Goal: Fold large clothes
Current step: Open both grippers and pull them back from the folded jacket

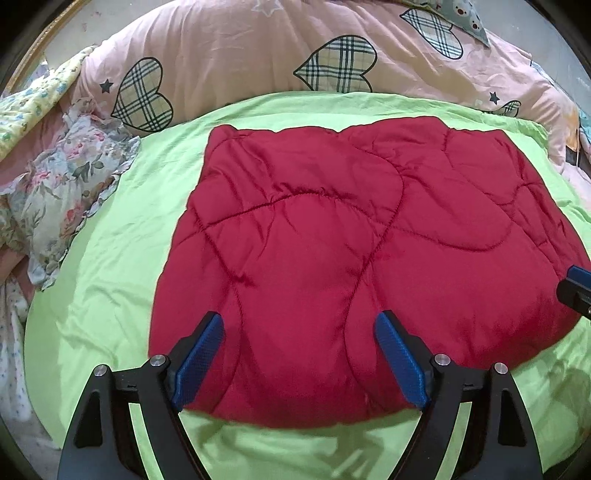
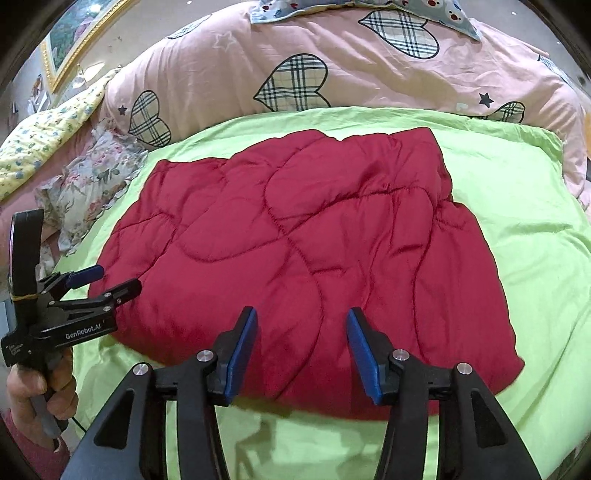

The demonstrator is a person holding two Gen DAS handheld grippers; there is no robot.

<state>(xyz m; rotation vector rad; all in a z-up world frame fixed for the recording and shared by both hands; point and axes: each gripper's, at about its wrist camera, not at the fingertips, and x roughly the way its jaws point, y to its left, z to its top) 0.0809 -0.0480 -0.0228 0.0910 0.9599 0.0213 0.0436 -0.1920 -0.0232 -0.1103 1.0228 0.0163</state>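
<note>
A red quilted padded garment [image 1: 332,258] lies folded into a rough rectangle on a lime green sheet [image 1: 110,277]; it also shows in the right wrist view [image 2: 314,240]. My left gripper [image 1: 299,325] is open and empty, hovering above the garment's near edge. It shows from the side in the right wrist view [image 2: 118,278], at the garment's left near corner. My right gripper [image 2: 301,321] is open and empty above the near edge. Its tip shows at the right edge of the left wrist view [image 1: 578,288].
A pink duvet [image 1: 258,55] with plaid hearts lies bunched behind the sheet. A floral pillow [image 1: 62,184] and a yellow floral cloth [image 1: 33,103] lie to the left. A framed picture [image 2: 74,33] hangs on the wall at the far left.
</note>
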